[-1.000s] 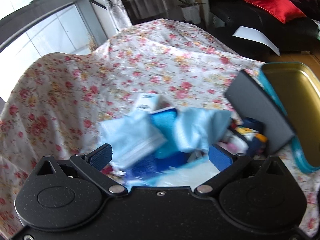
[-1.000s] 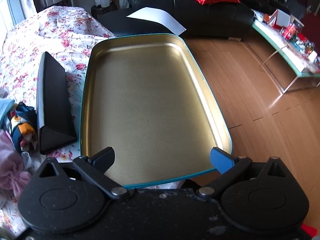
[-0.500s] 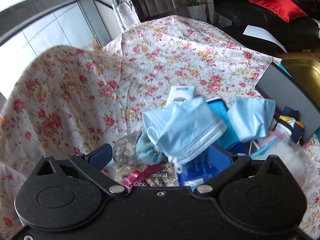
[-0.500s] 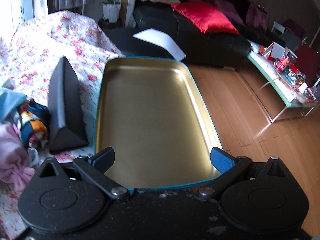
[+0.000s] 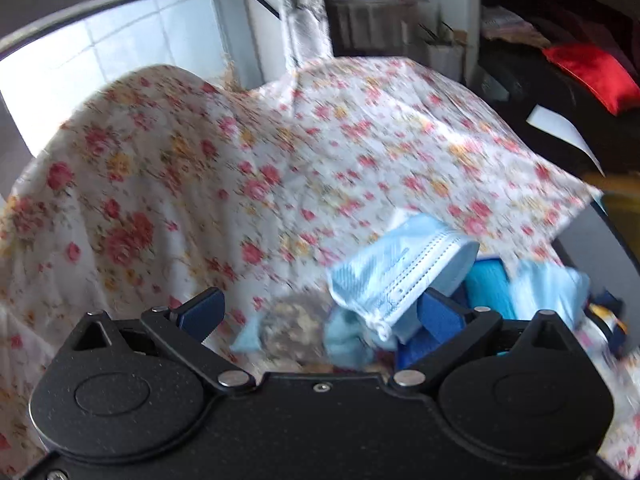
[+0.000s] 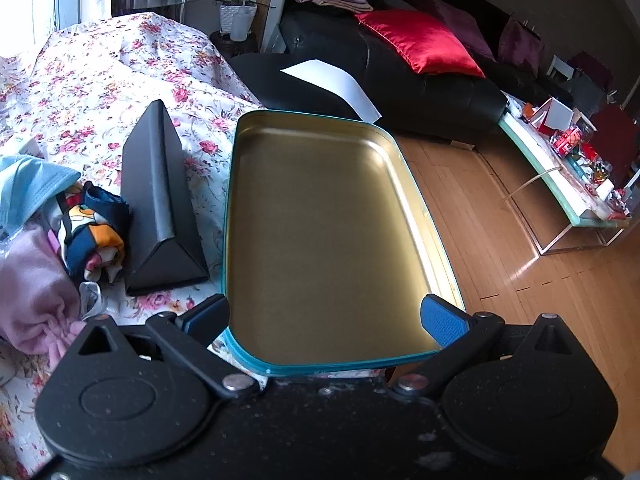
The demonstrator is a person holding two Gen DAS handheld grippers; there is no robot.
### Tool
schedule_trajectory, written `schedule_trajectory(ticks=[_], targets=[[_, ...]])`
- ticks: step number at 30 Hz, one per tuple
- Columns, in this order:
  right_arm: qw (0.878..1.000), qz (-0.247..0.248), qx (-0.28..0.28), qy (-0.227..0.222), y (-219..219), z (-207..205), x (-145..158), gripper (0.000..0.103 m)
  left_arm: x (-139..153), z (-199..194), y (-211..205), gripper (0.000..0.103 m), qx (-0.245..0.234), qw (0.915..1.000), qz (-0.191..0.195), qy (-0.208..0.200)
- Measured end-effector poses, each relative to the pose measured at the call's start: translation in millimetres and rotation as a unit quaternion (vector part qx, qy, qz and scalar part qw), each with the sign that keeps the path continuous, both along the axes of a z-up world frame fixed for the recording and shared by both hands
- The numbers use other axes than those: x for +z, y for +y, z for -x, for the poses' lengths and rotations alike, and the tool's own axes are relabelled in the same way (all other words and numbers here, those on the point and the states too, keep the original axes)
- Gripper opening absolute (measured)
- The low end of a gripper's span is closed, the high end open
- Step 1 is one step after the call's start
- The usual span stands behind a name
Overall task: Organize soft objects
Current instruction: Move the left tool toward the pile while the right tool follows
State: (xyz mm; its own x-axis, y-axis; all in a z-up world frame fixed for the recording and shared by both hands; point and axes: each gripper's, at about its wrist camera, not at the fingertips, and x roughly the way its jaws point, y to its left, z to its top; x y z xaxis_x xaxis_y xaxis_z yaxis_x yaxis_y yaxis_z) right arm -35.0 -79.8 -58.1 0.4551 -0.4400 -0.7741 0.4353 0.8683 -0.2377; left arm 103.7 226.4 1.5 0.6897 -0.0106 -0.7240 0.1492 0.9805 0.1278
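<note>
Left gripper (image 5: 318, 310) spread wide over the blue face mask (image 5: 400, 276), gripping nothing; snag its ear loop and the pile drags. Right gripper (image 6: 326, 318) open above the empty tin tray (image 6: 320, 240).

Crumpled blue face mask (image 5: 400, 270) atop pile

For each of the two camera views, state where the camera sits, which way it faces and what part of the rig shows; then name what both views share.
Left wrist: sits on the left gripper, facing across the floral cloth toward the window, over a blue face mask; its own open jaws show.
Right wrist: sits on the right gripper, facing over the empty gold tin toward the sofa; its own open jaws show.
Shared: floral cloth, black case, red cushion.
</note>
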Motion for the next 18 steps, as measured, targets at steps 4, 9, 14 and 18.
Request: schedule_trajectory(ticks=[4,9,14,18], targets=[[1.000,-0.010,0.000,-0.012,4,4,5,0.102,5,-13,11,0.099,0.016,0.9998,0.006,-0.011],[0.999,-0.019,-0.002,-0.027,13,8,11,0.102,6,-25,20,0.099,0.021,0.9996,0.019,-0.001],[0.998,-0.043,-0.006,-0.039,23,14,16,0.102,2,-26,20,0.099,0.024,0.9993,0.025,0.008],[0.997,-0.064,-0.006,-0.043,30,15,17,0.102,2,-22,14,0.099,0.014,0.9995,0.026,0.011]])
